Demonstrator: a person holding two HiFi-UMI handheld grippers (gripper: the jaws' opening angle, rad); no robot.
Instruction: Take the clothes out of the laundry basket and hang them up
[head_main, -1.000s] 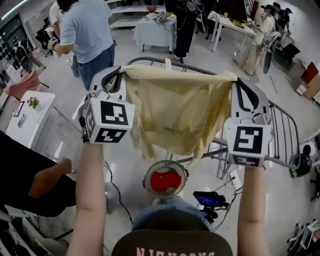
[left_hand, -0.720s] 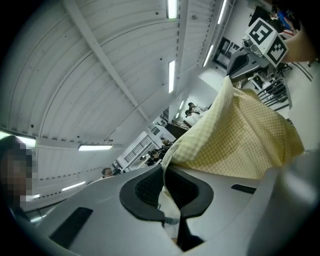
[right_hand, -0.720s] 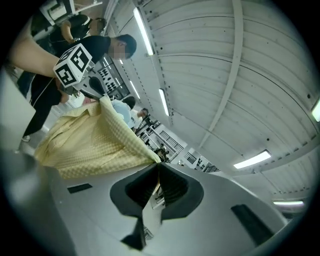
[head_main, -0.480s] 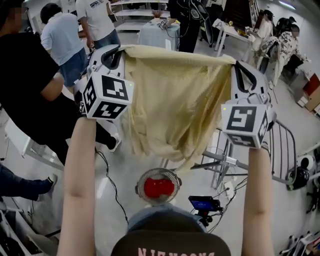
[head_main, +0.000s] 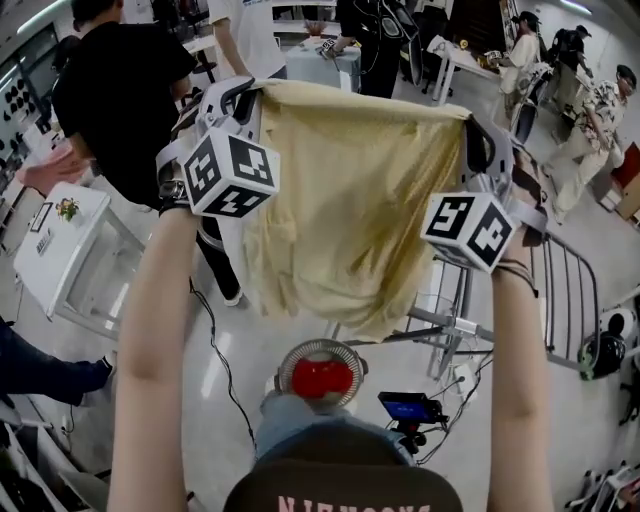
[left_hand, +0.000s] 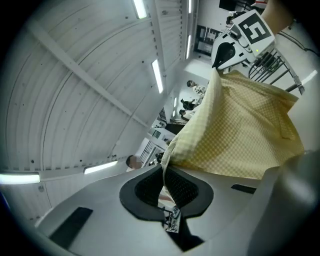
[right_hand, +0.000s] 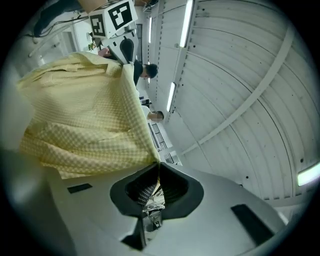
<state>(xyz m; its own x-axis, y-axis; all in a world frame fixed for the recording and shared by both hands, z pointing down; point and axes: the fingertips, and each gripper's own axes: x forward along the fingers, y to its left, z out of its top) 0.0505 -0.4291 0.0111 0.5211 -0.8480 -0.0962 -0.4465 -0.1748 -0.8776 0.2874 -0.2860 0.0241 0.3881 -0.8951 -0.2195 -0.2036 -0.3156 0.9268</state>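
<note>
A pale yellow checked garment (head_main: 350, 200) hangs spread out between my two grippers, held high in front of me. My left gripper (head_main: 248, 93) is shut on its upper left corner and my right gripper (head_main: 472, 125) on its upper right corner. In the left gripper view the cloth (left_hand: 240, 135) runs from the closed jaws (left_hand: 164, 171) up to the right gripper (left_hand: 222, 50). The right gripper view shows the same garment (right_hand: 80, 115) pinched in the jaws (right_hand: 158, 171), with the left gripper (right_hand: 125, 50) at its far end. The laundry basket is not in view.
A metal drying rack (head_main: 565, 270) stands at the right, partly behind the garment. A floor fan (head_main: 321, 375) with a red centre and a small device with a blue screen (head_main: 408, 408) are below me. A person in black (head_main: 120, 90) and a white table (head_main: 60, 240) are at the left.
Both grippers have carried the stretched garment up and leftward, away from the rack's top bar, and their marker cubes have rolled. A person in black now stands behind the left gripper.
</note>
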